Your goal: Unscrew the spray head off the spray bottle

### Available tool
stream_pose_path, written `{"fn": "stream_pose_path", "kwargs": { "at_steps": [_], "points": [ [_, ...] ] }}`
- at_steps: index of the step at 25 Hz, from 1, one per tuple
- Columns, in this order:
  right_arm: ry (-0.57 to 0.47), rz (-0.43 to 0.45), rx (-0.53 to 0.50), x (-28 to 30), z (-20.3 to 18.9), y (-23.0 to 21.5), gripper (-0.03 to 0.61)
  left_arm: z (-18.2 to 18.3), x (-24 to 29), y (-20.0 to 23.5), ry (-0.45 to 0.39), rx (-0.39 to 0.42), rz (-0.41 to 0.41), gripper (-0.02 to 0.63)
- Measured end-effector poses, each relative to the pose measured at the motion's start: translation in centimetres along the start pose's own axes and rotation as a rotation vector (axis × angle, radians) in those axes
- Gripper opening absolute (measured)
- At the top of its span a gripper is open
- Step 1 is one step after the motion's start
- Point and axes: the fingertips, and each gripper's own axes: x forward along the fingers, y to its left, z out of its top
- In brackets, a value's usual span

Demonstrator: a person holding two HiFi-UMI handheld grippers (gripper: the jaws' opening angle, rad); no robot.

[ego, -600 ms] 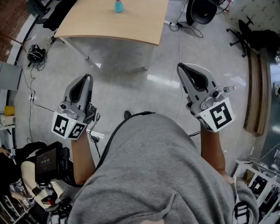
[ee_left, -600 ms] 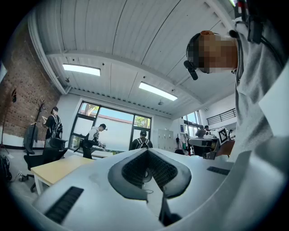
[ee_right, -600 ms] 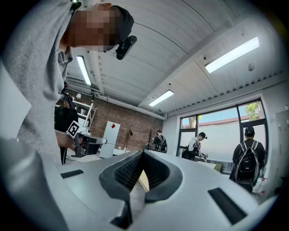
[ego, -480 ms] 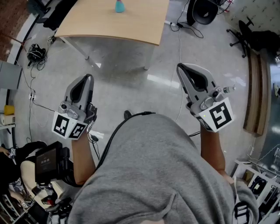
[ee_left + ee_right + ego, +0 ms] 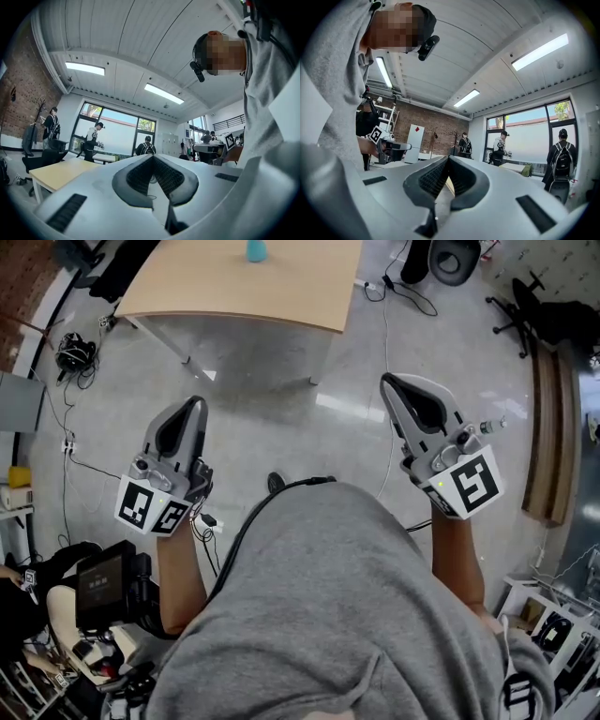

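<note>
Both grippers are carried at the ready, well short of the table, and the task is not yet begun. The left gripper has its jaws together with nothing between them. In the left gripper view its ribbed pads meet at the tip, and only the room shows beyond. The right gripper is likewise closed and empty, its pads meeting along the centre line. Each gripper points away from the person and toward the table, roughly level, a posture that suits walking up to the work rather than handling.

The spray bottle, a small teal item, stands on the table top, on the side away from the person and well apart from both grippers. Its spray head is too small to make out. Bare floor lies between the table and the grippers.

Judgement: the step in hand is the approach. Closed jaws suit this stage, since nothing can be gripped until the table is within reach. One gripper must then open and clamp the bottle body while the other takes the spray head
</note>
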Motion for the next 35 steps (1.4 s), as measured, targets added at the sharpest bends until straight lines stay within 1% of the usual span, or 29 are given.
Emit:
{"fn": "stream_pose_path", "kwargs": {
  "at_steps": [5,7,10,11,13,14,17,18,20,22,24,28,31,33,35],
  "points": [
    [0.002,0.020,0.030,0.1,-0.4,0.5,0.005,-0.5,0.8,-0.2,0.002,-0.008,-0.028,0.004],
    [0.002,0.041,0.047,0.6,-0.6,0.9,0.005,-0.5,0.7,0.0,0.000,-0.016,-0.035,0.004],
    [-0.043,0.086,0.063,4.0,0.2,2.1,0.008,-0.2,0.4,2.6,0.000,-0.031,-0.050,0.005],
    [-0.057,0.101,0.060,5.9,0.5,2.8,0.030,-0.1,0.2,4.1,0.000,-0.035,-0.054,0.005],
    [-0.049,0.122,0.054,9.4,1.0,3.8,0.212,0.5,0.0,7.1,-0.001,-0.050,-0.059,0.005],
    [-0.036,0.124,0.059,10.7,1.5,3.8,0.249,1.2,0.2,8.1,-0.001,-0.060,-0.058,0.005],
    [-0.018,0.118,0.091,13.2,4.1,2.5,0.249,4.0,1.8,9.8,0.005,-0.084,-0.062,0.005],
    [-0.009,0.116,0.096,13.6,4.2,2.5,0.249,4.2,1.9,10.1,0.004,-0.086,-0.066,0.005],
    [0.002,0.105,0.095,14.1,2.6,3.3,0.249,2.6,1.2,10.9,-0.007,-0.088,-0.072,0.005],
    [0.014,0.096,0.103,14.2,0.0,3.6,0.249,0.3,0.7,11.6,-0.021,-0.093,-0.073,0.005],
    [0.036,0.099,0.128,14.5,-2.1,2.5,0.249,-1.2,1.7,12.3,-0.015,-0.101,-0.071,0.005],
    [0.043,0.124,0.169,17.6,-4.4,-1.5,0.249,-2.6,5.7,14.6,0.027,-0.107,-0.061,0.005],
    [0.039,0.159,0.195,21.0,-6.9,-6.4,0.249,-4.2,10.7,17.4,0.062,-0.099,-0.037,0.005],
    [0.024,0.176,0.184,23.4,-7.3,-9.9,0.249,-4.7,14.1,19.3,0.071,-0.098,-0.020,0.005],
    [0.004,0.187,0.163,24.8,-6.7,-11.4,0.249,-4.6,15.6,20.3,0.071,-0.084,-0.014,0.005]
  ]
}}
